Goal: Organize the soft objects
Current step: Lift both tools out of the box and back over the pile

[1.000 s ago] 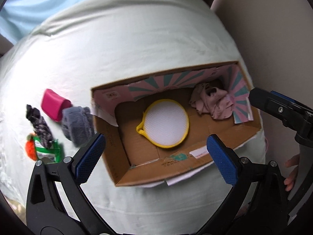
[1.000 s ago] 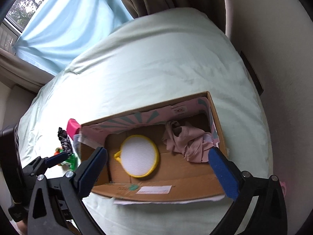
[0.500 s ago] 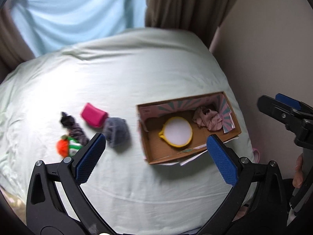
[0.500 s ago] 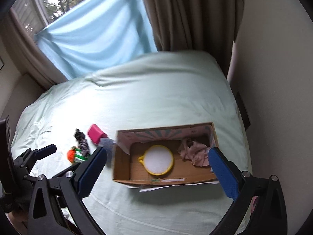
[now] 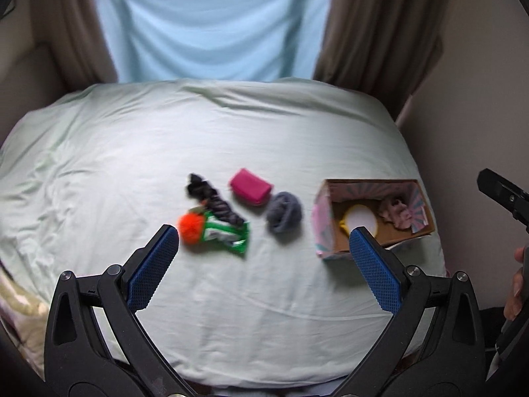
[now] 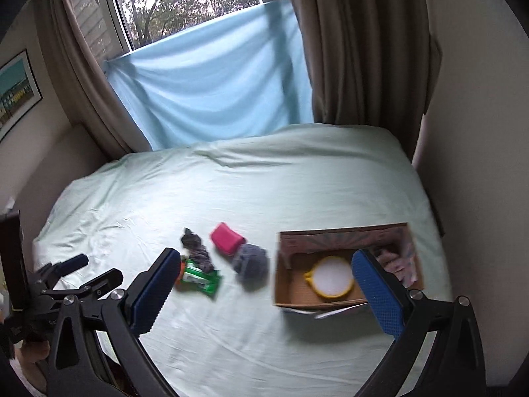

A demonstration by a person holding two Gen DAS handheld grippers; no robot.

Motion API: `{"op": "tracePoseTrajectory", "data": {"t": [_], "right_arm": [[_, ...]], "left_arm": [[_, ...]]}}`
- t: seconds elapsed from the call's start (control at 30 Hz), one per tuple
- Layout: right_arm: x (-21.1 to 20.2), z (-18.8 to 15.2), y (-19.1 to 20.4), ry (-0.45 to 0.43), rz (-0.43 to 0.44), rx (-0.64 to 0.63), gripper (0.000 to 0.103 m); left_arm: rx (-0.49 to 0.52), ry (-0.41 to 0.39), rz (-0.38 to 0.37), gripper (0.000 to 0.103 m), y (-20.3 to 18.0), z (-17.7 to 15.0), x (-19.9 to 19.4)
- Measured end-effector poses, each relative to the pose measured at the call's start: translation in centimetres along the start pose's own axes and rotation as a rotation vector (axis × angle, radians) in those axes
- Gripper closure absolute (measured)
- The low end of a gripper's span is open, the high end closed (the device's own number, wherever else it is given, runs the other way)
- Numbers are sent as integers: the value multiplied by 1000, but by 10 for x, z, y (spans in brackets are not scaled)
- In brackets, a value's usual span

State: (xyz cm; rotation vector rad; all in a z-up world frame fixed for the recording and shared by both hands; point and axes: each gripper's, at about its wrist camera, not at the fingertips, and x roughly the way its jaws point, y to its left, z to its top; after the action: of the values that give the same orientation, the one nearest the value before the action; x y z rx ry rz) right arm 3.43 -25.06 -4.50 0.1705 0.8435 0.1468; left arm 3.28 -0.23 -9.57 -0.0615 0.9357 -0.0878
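A cardboard box (image 5: 322,223) (image 6: 282,278) stands at the bed's right side. It holds a yellow-rimmed white round pad (image 5: 360,220) (image 6: 330,276) and a pink cloth (image 5: 398,215) (image 6: 395,263). To its left on the sheet lie a grey woolly bundle (image 5: 284,211) (image 6: 249,261), a magenta pouch (image 5: 251,187) (image 6: 226,238), a dark braided piece (image 5: 211,198) (image 6: 198,248), an orange pom-pom (image 5: 191,228) and a green packet (image 5: 228,233) (image 6: 201,278). My left gripper (image 5: 264,235) and my right gripper (image 6: 266,258) are both open, empty and high above the bed.
The pale green bed sheet (image 5: 231,125) fills the middle. A blue cloth (image 6: 211,76) hangs over the window between brown curtains (image 6: 363,39). A wall (image 6: 479,132) runs along the bed's right edge. The left gripper also shows at the left of the right wrist view (image 6: 76,271).
Both grippers have pulled up and back from the box, so the whole bed and window now show. The left view has swung left toward the loose items. Nothing on the bed has moved.
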Motion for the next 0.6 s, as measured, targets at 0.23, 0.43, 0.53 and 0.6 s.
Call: {"op": "tracePoseTrajectory", "data": {"t": [0.23, 0.43, 0.53, 0.6], "right_arm": [[14, 1, 65, -17, 17, -7, 0], [43, 4, 107, -18, 35, 5, 0], [67, 4, 122, -8, 39, 7, 0], [88, 2, 132, -1, 42, 8, 0]], "left_arm": [[-43, 4, 11, 0, 81, -1, -4], [-77, 51, -14, 0, 131, 3, 26], [-83, 93, -31, 0, 151, 3, 55], [-86, 125, -45, 1, 163, 3, 80]]}}
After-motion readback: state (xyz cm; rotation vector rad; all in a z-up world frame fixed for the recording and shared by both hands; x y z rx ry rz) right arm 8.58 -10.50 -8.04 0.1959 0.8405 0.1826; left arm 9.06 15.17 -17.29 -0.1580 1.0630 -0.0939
